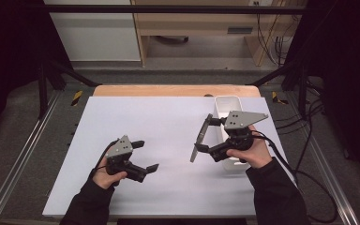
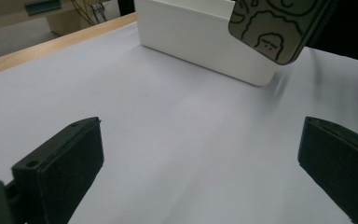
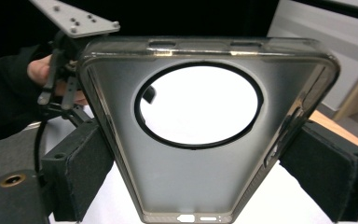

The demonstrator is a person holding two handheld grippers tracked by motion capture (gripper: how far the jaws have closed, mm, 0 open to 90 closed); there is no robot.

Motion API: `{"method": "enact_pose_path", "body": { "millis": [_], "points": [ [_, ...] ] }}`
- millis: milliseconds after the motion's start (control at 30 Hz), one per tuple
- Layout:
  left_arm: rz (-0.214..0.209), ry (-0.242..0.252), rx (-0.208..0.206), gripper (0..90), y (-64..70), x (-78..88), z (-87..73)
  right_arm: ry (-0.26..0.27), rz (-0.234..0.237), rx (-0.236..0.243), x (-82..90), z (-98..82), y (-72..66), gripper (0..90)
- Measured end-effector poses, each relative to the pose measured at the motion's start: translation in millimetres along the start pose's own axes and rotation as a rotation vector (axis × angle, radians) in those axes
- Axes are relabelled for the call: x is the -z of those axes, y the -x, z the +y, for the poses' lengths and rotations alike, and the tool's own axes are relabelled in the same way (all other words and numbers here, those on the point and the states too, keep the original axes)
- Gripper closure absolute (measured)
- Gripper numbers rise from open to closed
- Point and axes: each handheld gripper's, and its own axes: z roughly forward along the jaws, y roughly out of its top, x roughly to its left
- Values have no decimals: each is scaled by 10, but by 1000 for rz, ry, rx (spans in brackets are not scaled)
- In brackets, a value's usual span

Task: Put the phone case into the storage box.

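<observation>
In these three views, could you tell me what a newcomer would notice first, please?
The eye goes first to the phone case clamped between the jaws of the right gripper, its big round camera hole facing the right gripper view, held above the table beside the white bin. The left gripper waits open and empty over the pale sheet, near the table's front left.

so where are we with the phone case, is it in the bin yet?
Grasp looks done: the right gripper is shut on the translucent grey phone case with a round camera cutout, held above the table beside the white rectangular plastic bin. Left gripper is open and idle. Placing it, probably into that bin, is left.
</observation>
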Motion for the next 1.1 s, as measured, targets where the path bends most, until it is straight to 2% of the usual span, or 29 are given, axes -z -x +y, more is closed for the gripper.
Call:
{"method": "enact_pose_path", "body": {
  "millis": [267,467,700,1100],
  "points": [
    [82,37,43,2,-98,195,-109,30,-87,-38,81,24,47,117],
    [115,68,79,3,-155,334,-170,47,-135,-62,130,38,83,118],
    [161,72,86,2,-214,473,-251,61,-194,-78,192,64,137,118],
    [221,80,112,4,-340,615,-377,82,-283,-103,260,109,253,118]
  ]
}}
